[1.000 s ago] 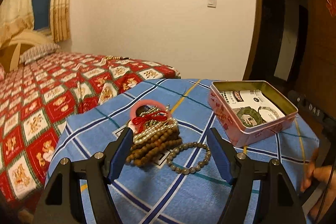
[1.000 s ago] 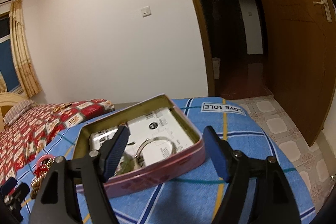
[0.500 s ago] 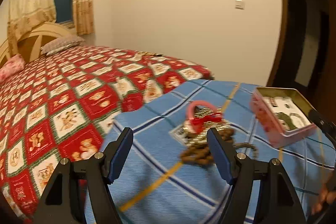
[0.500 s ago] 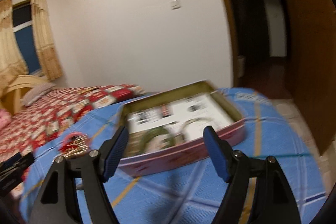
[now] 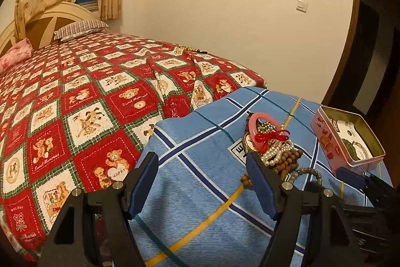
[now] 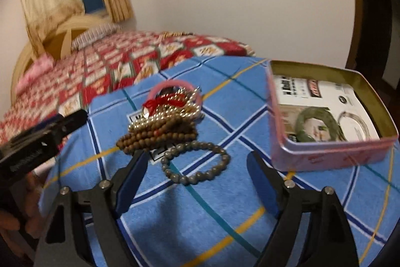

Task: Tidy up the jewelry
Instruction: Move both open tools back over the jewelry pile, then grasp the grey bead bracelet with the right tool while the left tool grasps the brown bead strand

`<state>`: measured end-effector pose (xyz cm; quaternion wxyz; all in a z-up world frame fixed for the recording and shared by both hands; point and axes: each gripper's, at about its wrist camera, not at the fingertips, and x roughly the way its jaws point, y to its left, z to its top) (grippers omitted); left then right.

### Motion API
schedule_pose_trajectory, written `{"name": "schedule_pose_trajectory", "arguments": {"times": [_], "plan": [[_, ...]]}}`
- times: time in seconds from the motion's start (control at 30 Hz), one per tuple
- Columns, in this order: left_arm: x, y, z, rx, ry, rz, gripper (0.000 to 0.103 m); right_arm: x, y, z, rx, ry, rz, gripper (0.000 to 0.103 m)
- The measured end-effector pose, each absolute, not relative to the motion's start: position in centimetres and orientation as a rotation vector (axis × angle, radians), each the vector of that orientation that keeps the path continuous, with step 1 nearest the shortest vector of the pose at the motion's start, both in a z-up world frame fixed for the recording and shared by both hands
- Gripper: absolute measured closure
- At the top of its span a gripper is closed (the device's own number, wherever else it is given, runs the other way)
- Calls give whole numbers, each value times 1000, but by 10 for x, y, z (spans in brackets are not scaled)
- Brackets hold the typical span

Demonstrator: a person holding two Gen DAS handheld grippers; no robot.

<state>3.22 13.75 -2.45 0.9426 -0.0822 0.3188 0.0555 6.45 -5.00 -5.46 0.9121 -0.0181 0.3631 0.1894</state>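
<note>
Heap of brown wooden, pearl and pink bangle jewelry [image 6: 165,116] at frame centre on blue plaid cloth [image 6: 200,212], grey bead bracelet [image 6: 196,162] just below it, open pink rectangular tin [image 6: 332,152] at right holding a green bracelet [image 6: 317,124] and silver bangle [image 6: 355,124] on printed paper, right gripper [image 6: 196,184] gaping and empty, left gripper [image 5: 202,185] likewise spread, holding nothing.

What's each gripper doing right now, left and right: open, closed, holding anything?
Left gripper: open, holding nothing, jaws spread above the blue cloth.
Right gripper: open, holding nothing, jaws spread in front of the grey bead bracelet.
</note>
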Motion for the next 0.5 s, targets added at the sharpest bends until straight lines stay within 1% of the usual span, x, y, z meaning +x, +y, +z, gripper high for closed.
{"name": "schedule_pose_trajectory", "arguments": {"times": [0.2,0.27,0.3,0.33,0.37,0.4,0.43,0.5], "plan": [[33,135,-26,-143,675,78,30,90,-35,-76,-76,892,383,15],[33,131,-27,-126,681,56,31,87,-33,-75,-95,887,398,15],[33,128,-26,-113,681,46,30,86,-32,-76,-103,888,400,18],[33,124,-26,-98,680,34,30,84,-33,-76,-107,882,401,25],[32,121,-26,-74,676,-21,30,83,-34,-74,-112,876,403,43],[32,117,-25,-59,675,-32,30,82,-35,-74,-120,872,402,58],[31,114,-25,-43,675,-39,30,81,-37,-74,-127,869,401,64],[31,107,-25,-13,677,-59,30,82,-44,-74,-128,867,399,85]]}}
